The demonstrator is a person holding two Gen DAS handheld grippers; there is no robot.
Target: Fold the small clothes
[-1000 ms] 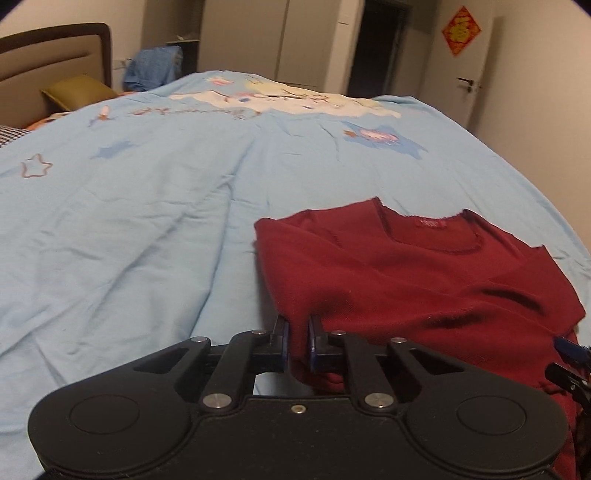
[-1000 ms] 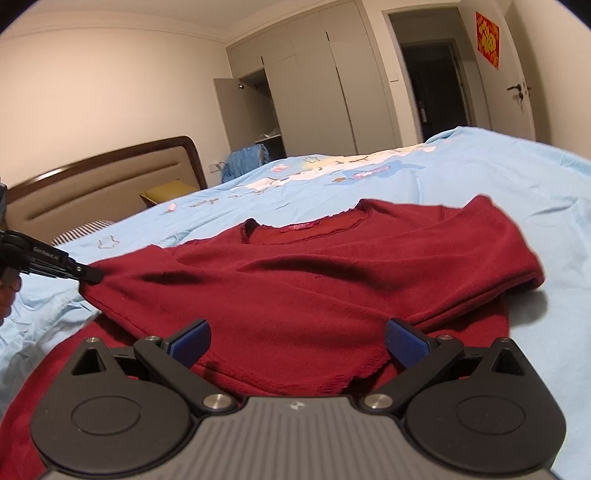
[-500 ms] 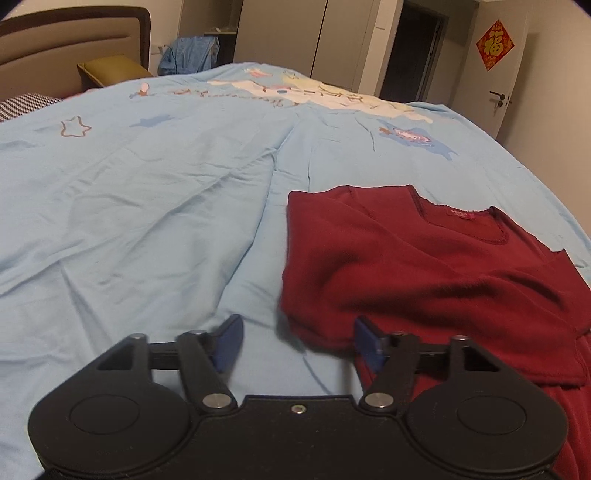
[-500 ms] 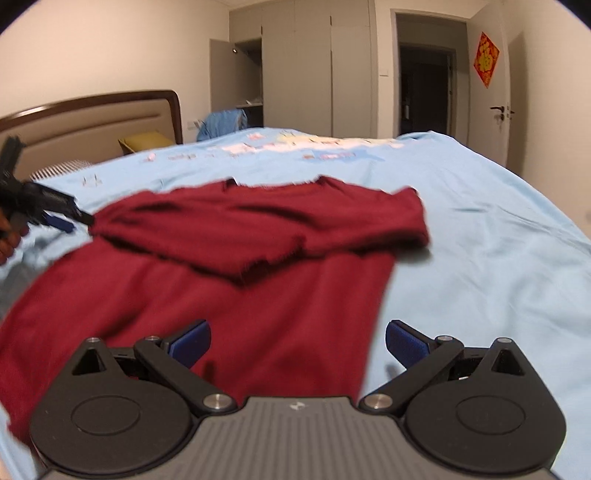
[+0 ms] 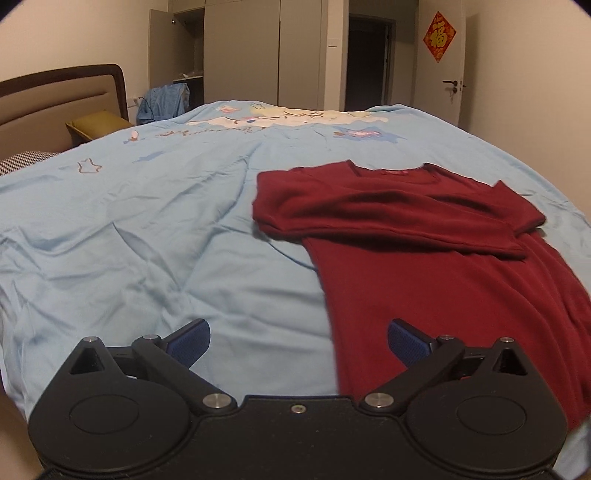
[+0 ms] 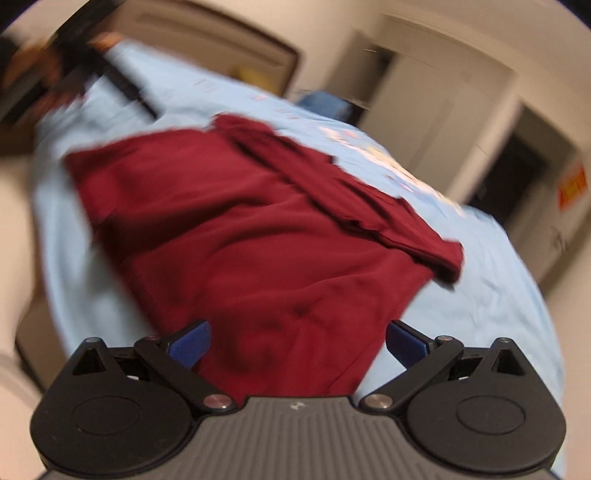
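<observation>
- A red diamond-shaped paper sign (image 5: 439, 36) hangs on the white door (image 5: 448, 107) at the far right of the room; it bears one gold Chinese character, 福.
- The red neck label (image 5: 397, 171) inside the collar of the maroon sweater (image 5: 424, 236) is too small to read.

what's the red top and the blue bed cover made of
Red top: looks like a soft knit, matte with a slightly fuzzy surface and ribbed neckline; fibre unclear. Blue bed cover: thin woven cloth, probably cotton, matte, fine creases, printed cartoon motifs.
</observation>
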